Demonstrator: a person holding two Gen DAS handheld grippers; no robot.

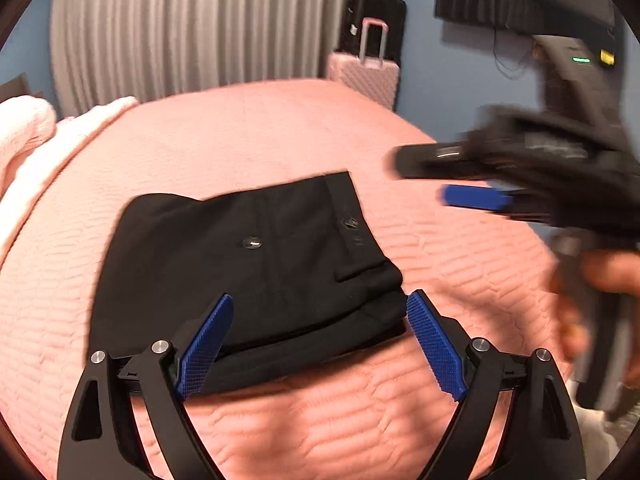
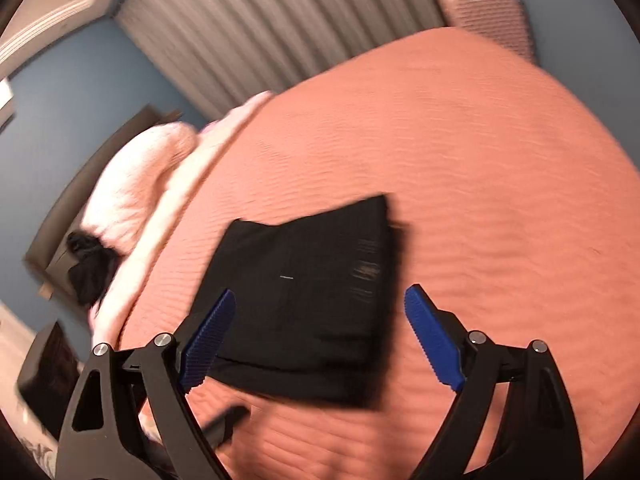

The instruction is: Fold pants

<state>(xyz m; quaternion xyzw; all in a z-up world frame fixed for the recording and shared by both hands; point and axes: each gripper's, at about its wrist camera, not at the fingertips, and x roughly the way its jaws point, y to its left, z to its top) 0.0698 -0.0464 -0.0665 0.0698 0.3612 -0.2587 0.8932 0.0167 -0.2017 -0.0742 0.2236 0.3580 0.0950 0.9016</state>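
Observation:
Black pants [image 1: 256,248] lie folded into a compact stack on the pink bedspread [image 1: 280,128], a button and the waistband facing up. My left gripper [image 1: 320,300] is open over the stack's near edge, its blue pads [image 1: 434,344] spread wider than the fold and not pressing on it. My right gripper [image 1: 432,180], blurred, hovers open at the right of the pants, held by a hand [image 1: 600,276]. In the right wrist view the same pants [image 2: 312,280] lie just ahead of my open right gripper [image 2: 320,292], with nothing between its pads [image 2: 432,340].
White pillows and a folded-back blanket [image 1: 36,148] lie at the bed's left end, with a dark garment [image 2: 86,268] beside them. A pink suitcase [image 1: 364,72] and a black one [image 1: 376,20] stand past the far edge, by grey curtains [image 1: 180,28].

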